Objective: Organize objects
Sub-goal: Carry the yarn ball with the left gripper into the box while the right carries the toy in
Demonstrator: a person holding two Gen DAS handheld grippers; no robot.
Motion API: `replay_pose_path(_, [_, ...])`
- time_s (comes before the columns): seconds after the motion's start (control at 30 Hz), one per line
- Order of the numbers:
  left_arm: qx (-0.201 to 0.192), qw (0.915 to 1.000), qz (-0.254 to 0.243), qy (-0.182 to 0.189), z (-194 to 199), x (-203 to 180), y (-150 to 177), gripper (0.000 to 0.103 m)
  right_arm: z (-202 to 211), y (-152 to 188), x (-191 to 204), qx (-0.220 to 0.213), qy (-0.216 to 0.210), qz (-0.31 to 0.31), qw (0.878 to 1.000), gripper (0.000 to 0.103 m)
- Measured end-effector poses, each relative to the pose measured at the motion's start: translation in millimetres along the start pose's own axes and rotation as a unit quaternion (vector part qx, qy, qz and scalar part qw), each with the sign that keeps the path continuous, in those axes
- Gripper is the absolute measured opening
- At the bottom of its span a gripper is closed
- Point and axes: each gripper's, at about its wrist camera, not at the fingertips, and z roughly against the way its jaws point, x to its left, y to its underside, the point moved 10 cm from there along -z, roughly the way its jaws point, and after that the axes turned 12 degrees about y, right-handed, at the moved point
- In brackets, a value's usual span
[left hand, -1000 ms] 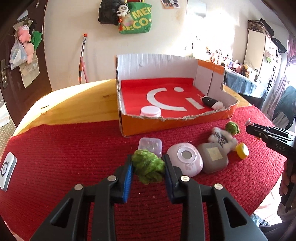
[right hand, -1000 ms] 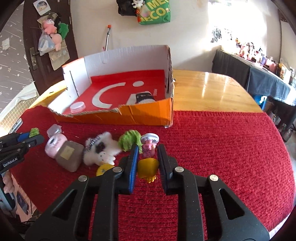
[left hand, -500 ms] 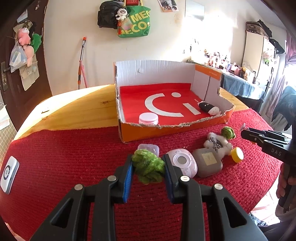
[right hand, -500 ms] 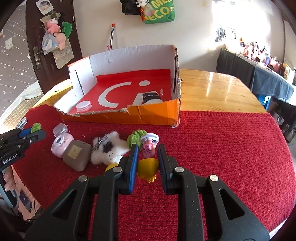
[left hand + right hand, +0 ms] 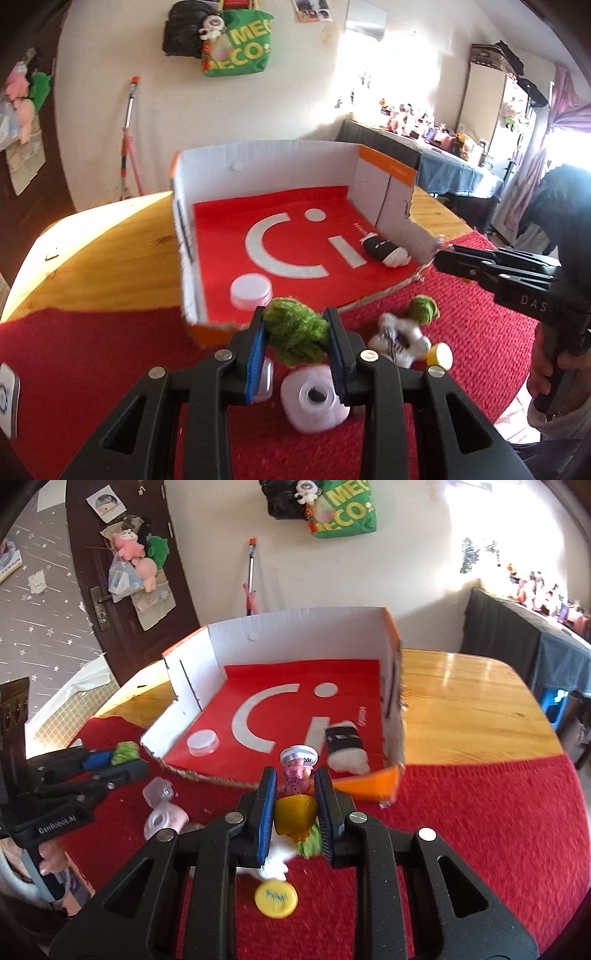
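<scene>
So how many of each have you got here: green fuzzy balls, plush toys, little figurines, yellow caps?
Green fuzzy balls: 2
Plush toys: 2
Figurines: 1
Yellow caps: 1
Total: 6

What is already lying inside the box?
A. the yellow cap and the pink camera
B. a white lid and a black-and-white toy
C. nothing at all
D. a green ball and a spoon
B: on the red floor of the box lie a white lid near the front and a black-and-white toy by the right wall; the other things are outside it.
</scene>
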Motion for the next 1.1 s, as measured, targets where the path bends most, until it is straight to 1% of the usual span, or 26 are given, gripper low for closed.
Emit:
replay_pose_path(0.1, [0.013, 0.9998, -0.007, 0.014, -15, -3, -10, 0.032, -11, -10, 5, 0.009, -0.011, 0.009, 1.0, 0.02])
replay_pose_path(0.2, [0.036, 0.9988, -0.008, 0.033, -34, -5, -15, 0.032, -26, -15, 12, 0.024, -0.019, 0.022, 0.999, 0.02])
replay_pose_path(0.33, [0.062, 0.997, -0.018, 0.043, -55, -6, -18, 0.032, -48, -17, 21, 0.048, -0.017, 0.046, 0.998, 0.02])
replay_pose_path(0.43, [0.085, 0.9949, -0.014, 0.053, -71, -4, -17, 0.032, -64, -14, 26, 0.069, -0.022, 0.057, 0.996, 0.02])
replay_pose_path(0.47, [0.095, 0.9939, -0.014, 0.054, -77, -2, -16, 0.032, -69, -13, 27, 0.076, -0.022, 0.062, 0.995, 0.02])
replay_pose_path(0.77, [0.142, 0.9877, -0.039, 0.052, -104, 2, -11, 0.032, -95, -3, 30, 0.115, -0.017, 0.099, 0.988, 0.02])
replay_pose_path(0.9, [0.151, 0.9859, -0.051, 0.051, -111, 0, -9, 0.032, -101, 0, 28, 0.125, -0.017, 0.102, 0.987, 0.02])
replay_pose_path(1.1, [0.156, 0.985, -0.055, 0.049, -116, 3, -8, 0.032, -106, 4, 28, 0.137, -0.023, 0.104, 0.985, 0.02])
